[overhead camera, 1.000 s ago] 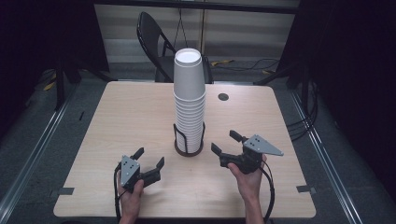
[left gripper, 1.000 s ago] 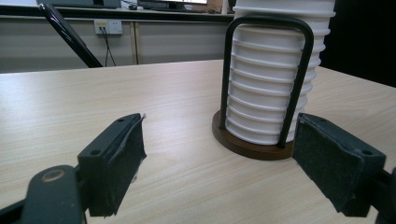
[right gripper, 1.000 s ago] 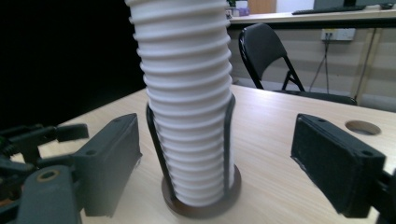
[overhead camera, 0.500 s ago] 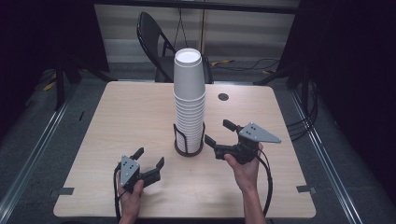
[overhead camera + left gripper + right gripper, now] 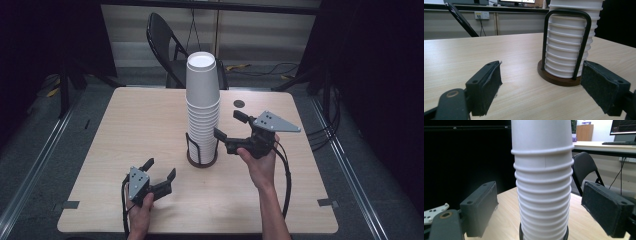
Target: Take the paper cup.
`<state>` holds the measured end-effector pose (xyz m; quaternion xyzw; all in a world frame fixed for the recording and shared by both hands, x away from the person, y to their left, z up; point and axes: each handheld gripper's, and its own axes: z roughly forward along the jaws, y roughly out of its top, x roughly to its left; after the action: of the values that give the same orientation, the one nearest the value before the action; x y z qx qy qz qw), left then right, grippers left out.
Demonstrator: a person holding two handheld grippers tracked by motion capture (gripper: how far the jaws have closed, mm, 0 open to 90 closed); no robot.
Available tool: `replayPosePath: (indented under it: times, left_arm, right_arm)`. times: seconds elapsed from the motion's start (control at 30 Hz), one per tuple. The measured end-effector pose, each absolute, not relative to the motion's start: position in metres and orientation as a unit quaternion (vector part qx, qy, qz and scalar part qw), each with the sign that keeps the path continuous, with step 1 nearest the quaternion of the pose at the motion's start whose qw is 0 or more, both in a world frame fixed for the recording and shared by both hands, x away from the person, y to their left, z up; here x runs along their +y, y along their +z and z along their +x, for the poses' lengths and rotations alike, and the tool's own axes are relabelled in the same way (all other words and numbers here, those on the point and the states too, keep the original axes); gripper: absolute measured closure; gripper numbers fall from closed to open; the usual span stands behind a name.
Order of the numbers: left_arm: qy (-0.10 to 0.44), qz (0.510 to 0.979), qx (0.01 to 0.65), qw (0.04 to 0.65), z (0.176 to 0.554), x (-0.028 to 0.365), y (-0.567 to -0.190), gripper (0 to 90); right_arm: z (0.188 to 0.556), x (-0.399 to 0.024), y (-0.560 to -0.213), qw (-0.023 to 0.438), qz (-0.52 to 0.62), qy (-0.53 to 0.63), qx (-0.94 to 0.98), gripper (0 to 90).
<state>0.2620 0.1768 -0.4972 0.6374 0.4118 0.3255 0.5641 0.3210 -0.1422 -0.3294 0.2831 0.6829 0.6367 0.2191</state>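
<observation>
Nearest the person, the left gripper (image 5: 159,171) rests low on the pale wooden table (image 5: 125,125), held from below by the left hand (image 5: 140,210), its jaws spread apart and holding nothing. Farther in and lifted off the table, the right gripper (image 5: 228,125) is held by the right hand (image 5: 257,162) with the forearm angling up from the bottom edge; its jaws point left at the tall stack of white paper cups (image 5: 202,107) and stand wide apart, one close beside the stack's side.

The stack sits at the table's middle in a black wire holder on a round dark wooden base (image 5: 202,161). The left gripper view shows that base and the wire loop over the lowest cups (image 5: 566,42) up close; the right gripper view shows the ribbed cup rims (image 5: 542,185) higher up, framed between the open jaws. Beyond the table stands a black folding chair (image 5: 165,45).

Since a second ago the right gripper has moved up and in toward the stack; the left has stayed put.
</observation>
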Motion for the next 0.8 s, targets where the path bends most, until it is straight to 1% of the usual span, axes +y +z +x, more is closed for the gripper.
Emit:
replayPosePath:
  times: [0.53,0.8]
  left_arm:
    - [0.324,0.637,0.412,0.565,0.262,0.177,-0.497,16.9]
    - [0.324,0.636,0.412,0.566,0.262,0.177,-0.497,17.0]
  right_arm:
    - [0.338,-0.131,-0.296,0.228,0.261,0.635,0.690,12.9]
    - [0.346,-0.123,-0.285,0.222,0.254,0.635,0.695,13.0]
